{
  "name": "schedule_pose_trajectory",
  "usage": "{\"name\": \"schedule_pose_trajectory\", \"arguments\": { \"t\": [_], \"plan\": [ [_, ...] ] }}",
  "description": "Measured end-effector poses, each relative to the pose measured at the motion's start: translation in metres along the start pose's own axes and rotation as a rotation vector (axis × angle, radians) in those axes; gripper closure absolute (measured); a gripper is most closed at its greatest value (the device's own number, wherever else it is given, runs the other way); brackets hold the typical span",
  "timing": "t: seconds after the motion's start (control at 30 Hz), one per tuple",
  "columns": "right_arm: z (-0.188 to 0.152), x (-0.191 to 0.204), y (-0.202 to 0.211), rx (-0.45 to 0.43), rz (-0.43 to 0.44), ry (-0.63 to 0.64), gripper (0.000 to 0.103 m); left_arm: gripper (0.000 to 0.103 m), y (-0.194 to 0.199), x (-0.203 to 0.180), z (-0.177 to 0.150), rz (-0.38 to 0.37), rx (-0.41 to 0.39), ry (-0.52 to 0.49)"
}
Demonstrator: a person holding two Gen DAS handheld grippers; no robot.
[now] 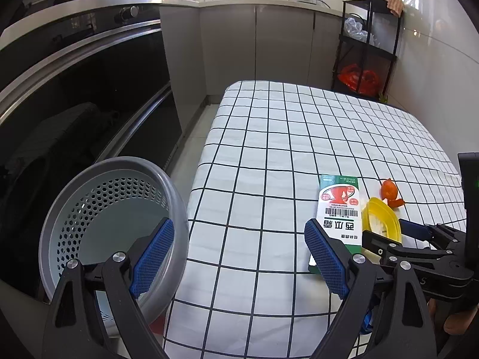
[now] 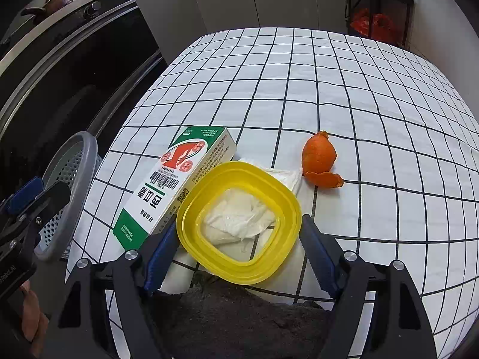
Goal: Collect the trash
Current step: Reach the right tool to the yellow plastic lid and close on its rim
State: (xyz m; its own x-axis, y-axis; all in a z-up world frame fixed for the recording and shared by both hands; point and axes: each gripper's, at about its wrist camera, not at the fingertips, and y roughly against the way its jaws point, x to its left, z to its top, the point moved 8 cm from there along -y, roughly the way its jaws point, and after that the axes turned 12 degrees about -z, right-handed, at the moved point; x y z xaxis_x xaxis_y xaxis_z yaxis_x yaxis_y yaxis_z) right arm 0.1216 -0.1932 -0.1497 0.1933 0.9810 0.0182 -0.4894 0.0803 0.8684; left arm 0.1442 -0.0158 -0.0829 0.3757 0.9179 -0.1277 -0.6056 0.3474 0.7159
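A shallow yellow container (image 2: 239, 224) holding crumpled white tissue (image 2: 236, 220) sits on the checked tablecloth (image 2: 329, 89), directly between the spread fingers of the right gripper (image 2: 236, 254), which bracket its rim without clearly pressing it. A green-and-white box (image 2: 173, 185) touches its left side, long axis running away from the camera; orange peel (image 2: 320, 161) lies beyond, right. The left gripper (image 1: 239, 257), jaws apart and empty, hovers by the grey perforated bin (image 1: 113, 221), farther off.

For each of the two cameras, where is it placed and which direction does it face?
Left wrist: on the open left gripper, facing down over the checked tablecloth and grey perforated basket; right gripper visible.
Right wrist: on the open right gripper, straddling the yellow plastic container; left gripper visible.
Shared: green-white carton, orange peel.
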Motion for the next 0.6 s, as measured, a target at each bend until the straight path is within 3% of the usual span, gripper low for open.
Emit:
{"name": "schedule_pose_trajectory", "arguments": {
  "t": [0.23,0.6],
  "plan": [
    [0.002,-0.003,0.012,-0.043,-0.001,0.004,0.029,0.016,-0.003,-0.004,-0.003,-0.027,0.014,0.009],
    [0.007,-0.049,0.049,-0.127,-0.024,-0.074,0.029,0.014,-0.018,-0.037,-0.003,-0.102,0.037,-0.022]
  ]
}}
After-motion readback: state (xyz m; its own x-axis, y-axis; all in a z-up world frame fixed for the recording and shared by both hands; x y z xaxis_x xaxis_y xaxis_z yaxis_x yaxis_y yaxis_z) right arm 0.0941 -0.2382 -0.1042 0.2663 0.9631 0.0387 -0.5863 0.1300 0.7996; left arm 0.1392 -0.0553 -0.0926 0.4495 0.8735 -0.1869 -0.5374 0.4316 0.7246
